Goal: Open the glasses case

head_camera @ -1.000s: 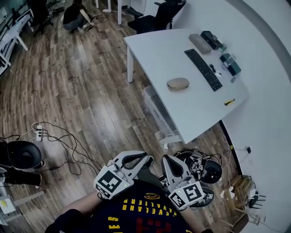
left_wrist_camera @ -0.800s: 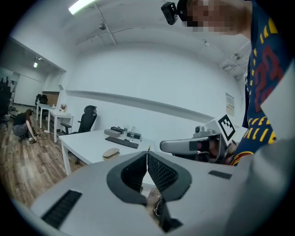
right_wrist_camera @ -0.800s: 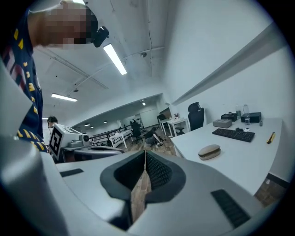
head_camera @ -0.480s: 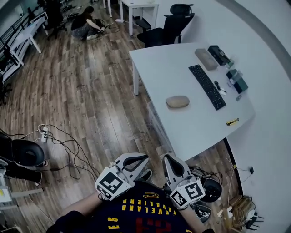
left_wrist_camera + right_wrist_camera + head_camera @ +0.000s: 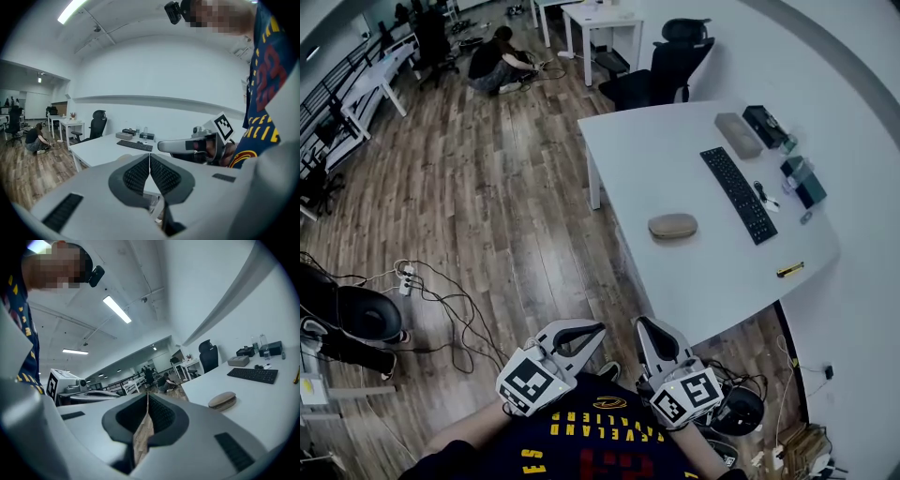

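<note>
Head view: left tongs (image 5: pixel 581 334) and right tongs (image 5: pixel 650 329) sit near the chest, with the glasses case (image 5: pixel 672 226) on the desk (image 5: pixel 656 141) well ahead of them. Left gripper view: tongs pressed together, nothing in them. Right gripper view: same deal, with the case ahead and off to the right. Looks like the approach step. Next up is reaching over and spreading the tongs.

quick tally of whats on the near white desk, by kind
glasses case: 1
keyboard: 1
boxes: 3, namely grey box, black box, dark box
small yellow item: 1
total: 6 that can be made out; the smaller bits are too small to tell
</note>
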